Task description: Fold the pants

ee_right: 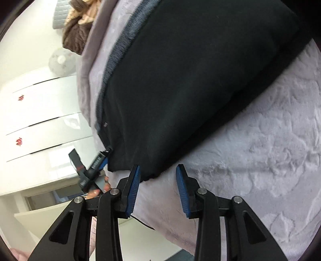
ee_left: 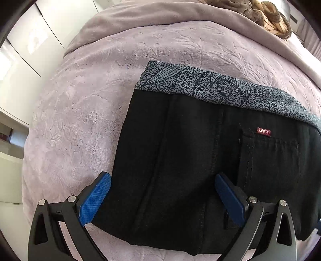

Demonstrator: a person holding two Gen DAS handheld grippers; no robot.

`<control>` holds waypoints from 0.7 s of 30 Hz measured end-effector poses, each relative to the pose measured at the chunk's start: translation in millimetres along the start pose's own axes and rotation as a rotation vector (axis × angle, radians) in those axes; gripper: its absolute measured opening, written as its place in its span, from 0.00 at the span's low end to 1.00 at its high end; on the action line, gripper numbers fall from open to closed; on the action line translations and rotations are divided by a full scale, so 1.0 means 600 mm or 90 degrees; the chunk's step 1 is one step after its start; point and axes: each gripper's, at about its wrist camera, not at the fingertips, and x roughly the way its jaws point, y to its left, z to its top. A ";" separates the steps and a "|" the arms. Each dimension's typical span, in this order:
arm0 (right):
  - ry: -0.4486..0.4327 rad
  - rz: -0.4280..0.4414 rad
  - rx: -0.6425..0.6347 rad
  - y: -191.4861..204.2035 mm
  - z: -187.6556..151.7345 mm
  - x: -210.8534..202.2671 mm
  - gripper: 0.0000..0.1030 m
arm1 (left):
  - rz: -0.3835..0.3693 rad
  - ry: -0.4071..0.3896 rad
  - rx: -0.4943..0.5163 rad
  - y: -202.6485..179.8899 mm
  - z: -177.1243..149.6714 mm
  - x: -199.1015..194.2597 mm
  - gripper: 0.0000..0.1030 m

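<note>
We see a bed under a plush lilac blanket (ee_left: 84, 112) with an embossed leafy pattern, its far edge cut off by the lens rim in both views, and white cabinet fronts (ee_right: 46, 112) beside it whose small red marks are too small for us to read. On the blanket lie the black pants (ee_left: 180, 160), folded into a thick, roughly rectangular stack; their lower right part runs out of the left wrist view, and the right wrist view shows them only as a blurred dark mass. Beneath the stack's far side a speckled grey fabric (ee_left: 200, 84) with dark line drawing peeks out, and we cannot tell whether it is part of the pants. A crumpled brown quilted item (ee_left: 266, 18) sits at the far edge, partly cropped. Our left gripper (ee_left: 162, 194) stands spread fully wide, its ribbed blue pads astride the stack's near edge without pressing it. Our right gripper (ee_right: 157, 176) is partly parted, holding nothing, the pants' corner just beyond its tips. A small red label (ee_left: 263, 131) reads FASHION.
</note>
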 end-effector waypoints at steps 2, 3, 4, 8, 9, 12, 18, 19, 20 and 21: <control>-0.009 0.021 -0.002 0.000 0.008 0.000 0.39 | -0.006 0.007 -0.012 0.001 0.002 0.001 1.00; -0.015 0.030 0.001 0.003 0.017 0.003 0.39 | -0.005 0.007 -0.011 0.000 0.002 0.001 1.00; -0.017 0.035 0.004 0.003 0.021 0.006 0.39 | -0.004 0.006 -0.009 -0.002 0.002 0.000 1.00; -0.009 0.009 0.023 -0.006 0.033 0.014 0.09 | -0.003 0.005 -0.002 -0.004 -0.002 -0.010 1.00; -0.022 0.023 0.009 0.005 0.031 0.005 0.09 | -0.002 0.004 0.004 -0.001 0.003 -0.004 1.00; -0.044 -0.010 -0.068 0.035 0.020 -0.001 0.08 | -0.001 -0.006 0.020 0.002 0.003 0.006 1.00; -0.012 -0.084 -0.056 0.006 0.008 0.000 0.16 | 0.021 -0.012 0.038 -0.007 -0.005 -0.050 1.00; -0.003 -0.107 -0.075 0.014 0.002 -0.014 0.17 | 0.013 -0.019 0.041 -0.014 -0.011 -0.066 1.00; -0.006 -0.131 -0.103 0.026 -0.003 -0.031 0.17 | -0.006 -0.026 0.046 -0.029 -0.020 -0.086 1.00; -0.025 -0.165 -0.145 0.041 -0.008 -0.056 0.17 | -0.029 -0.031 0.053 -0.048 -0.029 -0.102 1.00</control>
